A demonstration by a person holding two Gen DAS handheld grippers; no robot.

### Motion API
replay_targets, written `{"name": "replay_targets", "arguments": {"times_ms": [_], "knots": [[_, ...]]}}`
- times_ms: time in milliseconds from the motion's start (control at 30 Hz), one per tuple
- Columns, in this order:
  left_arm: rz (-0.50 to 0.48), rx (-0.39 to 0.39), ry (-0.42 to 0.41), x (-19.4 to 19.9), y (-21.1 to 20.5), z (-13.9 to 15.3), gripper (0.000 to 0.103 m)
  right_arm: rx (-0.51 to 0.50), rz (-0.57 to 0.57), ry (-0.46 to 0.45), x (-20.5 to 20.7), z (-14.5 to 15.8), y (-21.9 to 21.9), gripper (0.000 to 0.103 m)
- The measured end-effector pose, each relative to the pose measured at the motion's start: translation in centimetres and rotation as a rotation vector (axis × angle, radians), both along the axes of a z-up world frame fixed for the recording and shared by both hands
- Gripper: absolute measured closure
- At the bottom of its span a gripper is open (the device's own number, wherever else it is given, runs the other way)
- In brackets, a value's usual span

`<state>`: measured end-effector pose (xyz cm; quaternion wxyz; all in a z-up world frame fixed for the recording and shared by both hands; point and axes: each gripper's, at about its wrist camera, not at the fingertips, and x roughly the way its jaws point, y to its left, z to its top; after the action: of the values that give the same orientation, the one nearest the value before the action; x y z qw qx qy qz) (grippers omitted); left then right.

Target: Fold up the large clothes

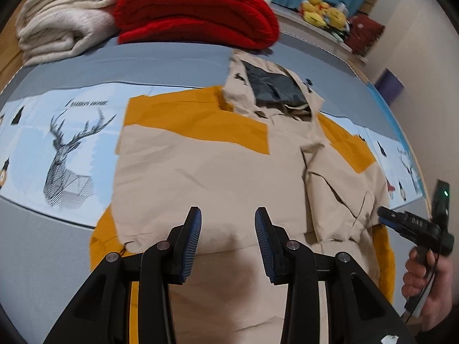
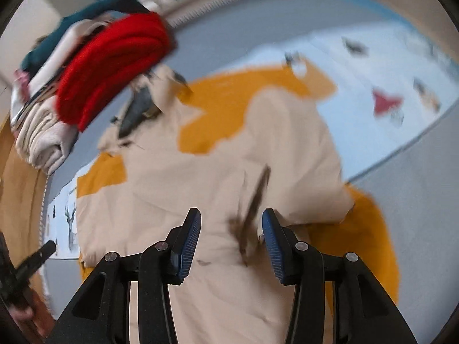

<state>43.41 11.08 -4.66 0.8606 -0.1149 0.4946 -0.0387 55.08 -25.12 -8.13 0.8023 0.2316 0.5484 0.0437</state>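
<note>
While both tongs hang apart and empty, my left tongs [image 1: 228, 226] hover over the middle of the beige-and-mustard jacket [image 1: 218, 172]. My right tongs [image 2: 231, 229] sit above its folded-in sleeve [image 2: 289, 154], nearer the right edge. Beyond both, the jacket runs lengthwise away across the bed [image 1: 51, 258], hood [image 1: 269, 86] farthest, toward the red blanket [image 1: 198, 11].

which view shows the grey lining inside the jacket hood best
The left wrist view. There the grey lining sits sharp and nearly face-on inside the hood of the jacket, its edges clear. The right wrist view is motion-blurred and shows the lining only as a narrow dark sliver beside the red blanket.
</note>
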Motion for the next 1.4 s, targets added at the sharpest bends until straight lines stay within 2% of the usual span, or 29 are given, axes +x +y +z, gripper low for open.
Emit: {"name": "replay_targets", "arguments": {"times_ms": [200, 367, 433, 600, 667, 700, 733, 800, 833, 933, 1000, 1033, 1100, 1167, 1300, 1333, 1367, 1400], "knots": [[-0.021, 0.008, 0.004, 0.2, -1.5, -0.6, 0.068, 0.027, 0.011, 0.007, 1.2, -1.5, 0.2, 0.057], [-0.048, -0.007, -0.008, 0.2, -2.4, -0.7, 0.068, 0.073, -0.002, 0.067, 1.3, -3.3, 0.4, 0.059], [-0.072, -0.008, -0.015, 0.2, -3.1, -0.6, 0.068, 0.057, 0.01, 0.063, 1.3, -3.2, 0.7, 0.068], [-0.114, -0.008, -0.021, 0.1, -4.3, -0.6, 0.068, 0.039, 0.032, 0.031, 1.3, -2.4, 1.3, 0.068], [-0.13, -0.015, -0.021, 0.1, -4.7, -0.6, 0.068, 0.022, 0.043, 0.049, 1.4, -2.9, 1.5, 0.069], [-0.139, -0.017, -0.022, 0.1, -4.9, -0.6, 0.068, 0.027, 0.031, 0.056, 1.3, -3.1, 1.4, 0.072], [-0.146, -0.021, -0.025, 0.0, -5.1, -0.7, 0.068, 0.036, 0.024, 0.054, 1.3, -3.1, 1.5, 0.089], [-0.167, -0.041, -0.023, -0.1, -5.6, -0.6, 0.068, 0.07, 0.042, -0.006, 1.3, -1.9, 2.1, 0.095], [-0.174, -0.052, -0.023, -0.1, -5.8, -0.6, 0.067, 0.101, 0.087, -0.076, 1.2, -0.4, 3.1, 0.098], [-0.214, -0.122, -0.024, -0.3, -6.9, -0.5, 0.065, 0.211, 0.226, -0.235, 0.4, 3.2, 6.0, 0.099], [-0.252, -0.169, -0.033, -0.5, -7.8, -0.4, 0.058, 0.286, 0.326, -0.299, -0.3, 4.8, 8.1, 0.099], [-0.278, -0.199, -0.038, -0.5, -8.4, -0.3, 0.054, 0.304, 0.357, -0.311, -0.6, 5.2, 8.8, 0.099], [-0.331, -0.242, -0.037, -0.7, -9.7, -0.3, 0.041, 0.322, 0.413, -0.332, -1.3, 5.7, 10.6, 0.099], [-0.368, -0.241, -0.042, -0.8, -10.9, -0.4, 0.04, 0.335, 0.436, -0.323, -1.6, 5.5, 12.0, 0.099], [-0.35, -0.177, -0.076, -0.8, -11.9, -0.6, 0.04, 0.367, 0.453, -0.306, -1.7, 5.0, 13.5, 0.099], [-0.337, -0.159, -0.081, -0.7, -11.9, -0.6, 0.041, 0.369, 0.46, -0.306, -1.8, 5.1, 13.6, 0.099], [-0.324, -0.144, -0.086, -0.6, -11.8, -0.7, 0.053, 0.368, 0.465, -0.307, -2.0, 5.1, 13.8, 0.098], [-0.309, -0.137, -0.086, -0.5, -11.5, -0.7, 0.077, 0.365, 0.463, -0.308, -2.0, 5.2, 13.8, 0.097]]}}
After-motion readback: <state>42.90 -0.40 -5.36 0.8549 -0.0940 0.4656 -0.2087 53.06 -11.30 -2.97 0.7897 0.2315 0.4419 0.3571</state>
